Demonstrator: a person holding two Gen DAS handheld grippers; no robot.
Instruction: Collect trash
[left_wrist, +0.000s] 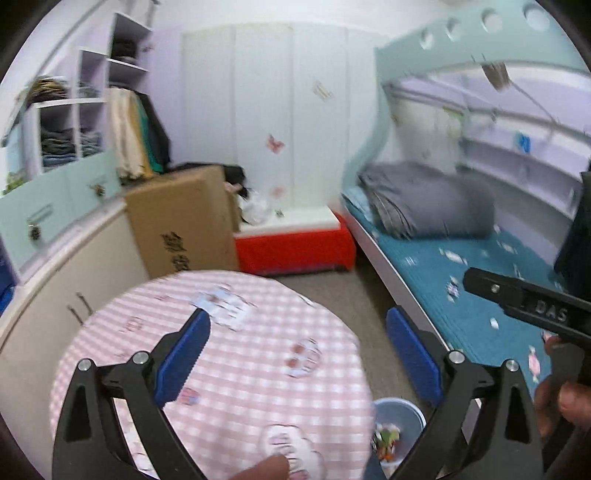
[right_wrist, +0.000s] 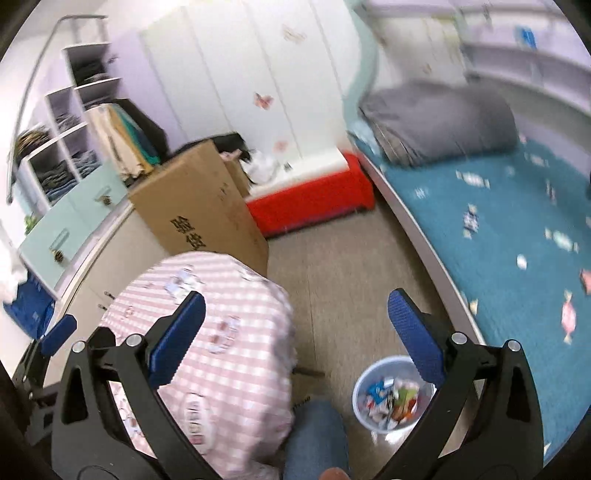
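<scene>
Both tongs, left (left_wrist: 297, 349) and right (right_wrist: 295, 334), are released and grasp nothing. The bin (right_wrist: 392, 398) already has wrappers; the table (left_wrist: 229, 354) looks cleared, so little seems left.

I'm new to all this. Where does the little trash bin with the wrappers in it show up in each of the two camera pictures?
Left wrist view: the trash bin sits at the bottom, right of centre, partly hidden behind the pink checked table and the right finger.
Right wrist view: the trash bin is low and right of centre, on the floor between table and bed, seen almost whole.
Shared landmark: the red bench against the white wardrobe.
</scene>
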